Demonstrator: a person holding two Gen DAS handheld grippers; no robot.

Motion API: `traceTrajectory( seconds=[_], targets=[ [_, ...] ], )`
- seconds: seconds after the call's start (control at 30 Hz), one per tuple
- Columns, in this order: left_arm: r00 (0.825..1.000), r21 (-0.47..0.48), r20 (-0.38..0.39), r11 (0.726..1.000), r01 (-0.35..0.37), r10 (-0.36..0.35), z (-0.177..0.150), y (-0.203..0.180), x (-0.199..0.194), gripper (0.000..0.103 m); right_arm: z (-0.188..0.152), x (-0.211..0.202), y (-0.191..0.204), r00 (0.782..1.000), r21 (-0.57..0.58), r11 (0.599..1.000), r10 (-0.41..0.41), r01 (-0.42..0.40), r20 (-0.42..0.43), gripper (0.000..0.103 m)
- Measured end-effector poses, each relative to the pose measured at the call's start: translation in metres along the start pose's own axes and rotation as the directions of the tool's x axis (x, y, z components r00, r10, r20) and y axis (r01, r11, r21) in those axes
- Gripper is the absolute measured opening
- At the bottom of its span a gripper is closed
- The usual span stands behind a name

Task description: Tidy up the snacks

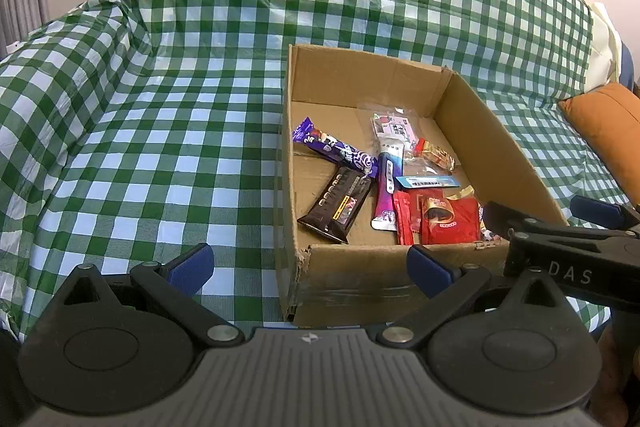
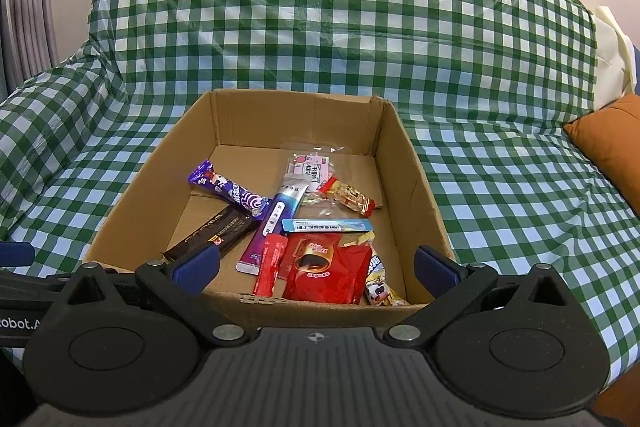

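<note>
An open cardboard box [image 1: 360, 279] [image 2: 404, 155] sits on a sofa under a green checked cloth. Several snacks lie inside: a purple bar [image 1: 334, 149] [image 2: 228, 191], a dark brown bar [image 1: 340, 205] [image 2: 224, 231], a red packet [image 1: 450, 219] [image 2: 328, 275], a purple-white tube [image 1: 388, 187] [image 2: 276, 223], a light blue stick [image 2: 326, 225] and a small red-gold candy [image 2: 348, 201]. My left gripper [image 1: 310, 267] is open and empty at the box's near left corner. My right gripper [image 2: 316, 263] is open and empty over the box's near wall; it also shows in the left wrist view [image 1: 560, 227].
The green checked cloth [image 1: 140, 147] [image 2: 520, 187] covers the seat, backrest and left armrest. An orange cushion [image 1: 608, 131] [image 2: 608, 139] lies on the right. A grey curtain [image 2: 24, 7] hangs at the far left.
</note>
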State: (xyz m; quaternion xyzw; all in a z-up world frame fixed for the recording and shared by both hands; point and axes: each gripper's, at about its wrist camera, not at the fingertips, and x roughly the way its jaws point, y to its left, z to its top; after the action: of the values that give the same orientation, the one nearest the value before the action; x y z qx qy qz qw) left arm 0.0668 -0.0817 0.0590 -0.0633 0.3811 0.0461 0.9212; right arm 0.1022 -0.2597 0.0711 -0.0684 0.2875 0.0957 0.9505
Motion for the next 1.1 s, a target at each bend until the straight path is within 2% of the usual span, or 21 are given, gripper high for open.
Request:
traceTrajectory(
  seconds=[1.1],
  targets=[
    [1.0,0.003,0.0,1.0,0.004,-0.004,-0.002,-0.0002,-0.0001,0.103,0.0002,0.0007,-0.0007,1.0,-0.005,1.0,0.002,-0.002,0.001,0.103]
  ],
)
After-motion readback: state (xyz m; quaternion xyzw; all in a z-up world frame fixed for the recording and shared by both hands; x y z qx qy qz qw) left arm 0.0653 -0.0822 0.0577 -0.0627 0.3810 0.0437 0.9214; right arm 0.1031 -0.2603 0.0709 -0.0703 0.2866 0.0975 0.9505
